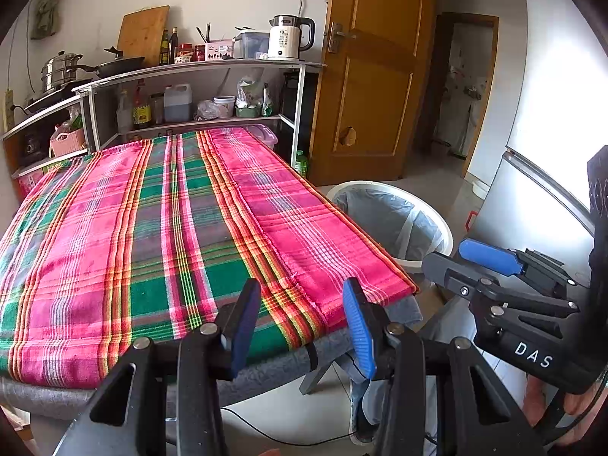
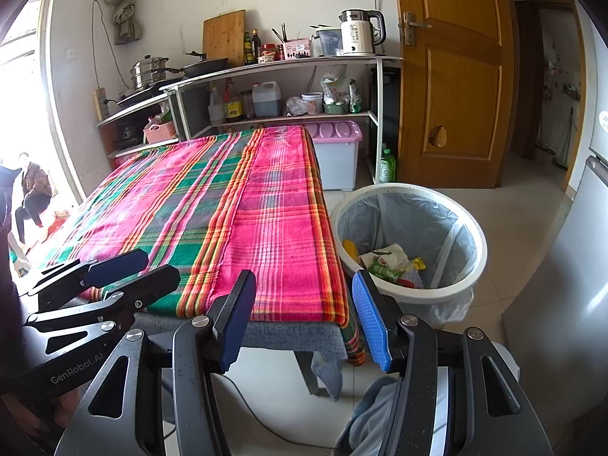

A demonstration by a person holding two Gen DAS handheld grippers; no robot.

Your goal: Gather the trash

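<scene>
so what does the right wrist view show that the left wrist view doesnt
Only the right wrist view: the trash lying inside the bin, a seated person in the doorway at far left, and the whole lilac-lidded storage box.

Only the left wrist view: the right gripper seen from the side, open and empty.

Both: the plaid tablecloth, the lined white trash bin beside the table, the white kettle, the wooden door, and the left gripper, open and empty.
</scene>
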